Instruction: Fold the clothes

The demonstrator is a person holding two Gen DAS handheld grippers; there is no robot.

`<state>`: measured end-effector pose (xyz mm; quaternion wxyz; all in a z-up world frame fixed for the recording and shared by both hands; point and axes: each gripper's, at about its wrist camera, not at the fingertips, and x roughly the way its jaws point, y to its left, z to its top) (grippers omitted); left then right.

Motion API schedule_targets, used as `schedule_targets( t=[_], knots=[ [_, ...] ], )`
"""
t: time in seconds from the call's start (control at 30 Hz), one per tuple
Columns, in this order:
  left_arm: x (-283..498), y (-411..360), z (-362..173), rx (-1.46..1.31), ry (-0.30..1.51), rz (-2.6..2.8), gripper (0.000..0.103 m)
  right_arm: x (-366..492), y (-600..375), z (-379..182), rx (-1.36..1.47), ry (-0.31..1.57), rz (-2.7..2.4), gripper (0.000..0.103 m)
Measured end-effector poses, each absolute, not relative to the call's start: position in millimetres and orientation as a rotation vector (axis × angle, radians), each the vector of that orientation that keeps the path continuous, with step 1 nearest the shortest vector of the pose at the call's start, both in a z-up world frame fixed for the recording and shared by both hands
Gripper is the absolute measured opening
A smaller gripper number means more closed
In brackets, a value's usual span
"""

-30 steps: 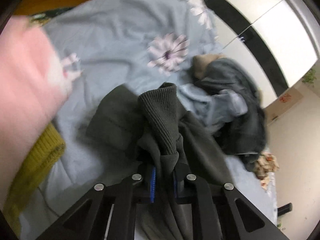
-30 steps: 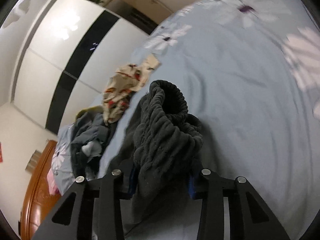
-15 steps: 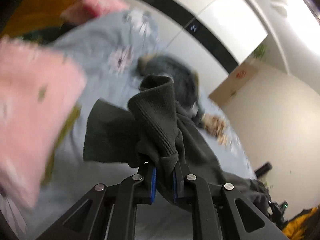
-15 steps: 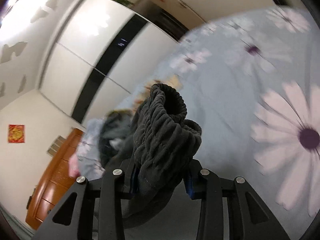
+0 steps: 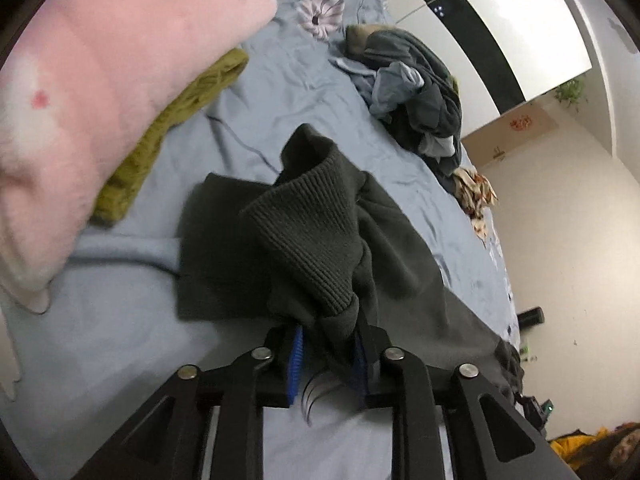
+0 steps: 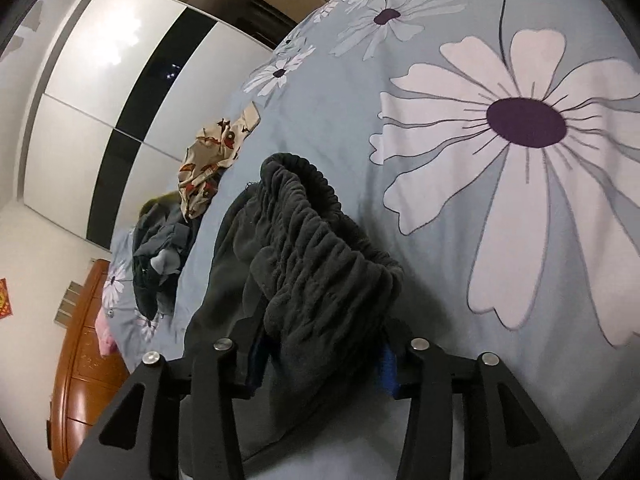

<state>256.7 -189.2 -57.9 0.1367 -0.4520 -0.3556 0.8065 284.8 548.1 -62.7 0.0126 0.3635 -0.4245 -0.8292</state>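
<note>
A dark grey fleece garment [image 5: 400, 256] lies stretched over the blue flowered bedsheet [image 5: 280, 92]. Its ribbed cuff [image 5: 316, 232] stands up between the fingers of my left gripper [image 5: 328, 360]. The jaws are opening and the blue pads [image 5: 295, 360] show beside the cloth, no longer pinching it. In the right wrist view the gathered elastic waistband [image 6: 316, 256] bulges between the fingers of my right gripper [image 6: 324, 360]. Those jaws are opening too, with more of the blue pads [image 6: 260, 360] bare on each side of the fleece.
A pink pillow [image 5: 100, 100] and an olive knit [image 5: 168, 128] lie at the left. A heap of dark clothes [image 5: 416, 80] and a patterned cloth [image 5: 476, 192] sit toward the white wardrobe [image 5: 520, 32]. A wooden headboard [image 6: 80, 360] stands at the bed's far end.
Both hands have swung across the bed and sunk a little, and the garment now rests on the sheet. Both pairs of jaws stand wider than half a second ago.
</note>
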Motion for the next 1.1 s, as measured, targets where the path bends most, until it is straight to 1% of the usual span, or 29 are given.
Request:
schedule_targets(
  t=[0.07, 0.1, 0.13, 0.3, 0.43, 0.5, 0.53, 0.57, 0.6, 0.63, 0.73, 0.93, 1.0, 1.03, 1.1],
  knots=[
    [264, -197, -56, -1.322, -1.035, 2.313, 0.034, 296, 550, -56, 1.158, -1.275, -2.63, 0.05],
    [268, -201, -54, -1.32, -1.029, 2.331, 0.045, 301, 552, -54, 1.161, -1.254, -2.65, 0.051],
    [272, -205, -51, -1.318, -1.022, 2.35, 0.05, 307, 553, -49, 1.155, -1.236, -2.679, 0.051],
    [277, -220, -32, -1.209, -0.994, 2.45, 0.053, 334, 558, -19, 1.081, -1.159, -2.82, 0.051],
    [260, -223, -34, -1.164, -1.014, 2.495, 0.055, 319, 524, 0, 1.073, -1.036, -2.797, 0.051],
    [252, -219, -41, -1.162, -1.018, 2.488, 0.051, 308, 504, -1, 1.099, -0.983, -2.767, 0.051],
    [251, -218, -42, -1.155, -1.016, 2.488, 0.04, 303, 497, -3, 1.113, -0.971, -2.75, 0.051],
    [250, -215, -42, -1.147, -0.999, 2.499, 0.03, 299, 492, -6, 1.128, -0.962, -2.736, 0.051],
    [251, -213, -40, -1.141, -0.96, 2.533, 0.018, 296, 487, -9, 1.143, -0.955, -2.725, 0.051],
    [251, -212, -39, -1.139, -0.933, 2.553, 0.012, 293, 483, -13, 1.159, -0.949, -2.717, 0.051],
    [255, -216, -41, -1.154, -0.911, 2.577, 0.01, 285, 479, -24, 1.197, -0.959, -2.705, 0.051],
    [256, -220, -58, -1.221, -0.899, 2.592, 0.011, 287, 500, -42, 1.243, -1.04, -2.734, 0.051],
    [261, -219, -53, -1.209, -0.893, 2.586, 0.012, 288, 501, -45, 1.258, -1.054, -2.729, 0.051],
    [264, -219, -49, -1.199, -0.886, 2.586, 0.014, 291, 498, -42, 1.256, -1.031, -2.737, 0.051],
    [273, -222, -39, -1.18, -0.876, 2.606, 0.013, 298, 488, -32, 1.241, -0.959, -2.756, 0.051]
  ],
)
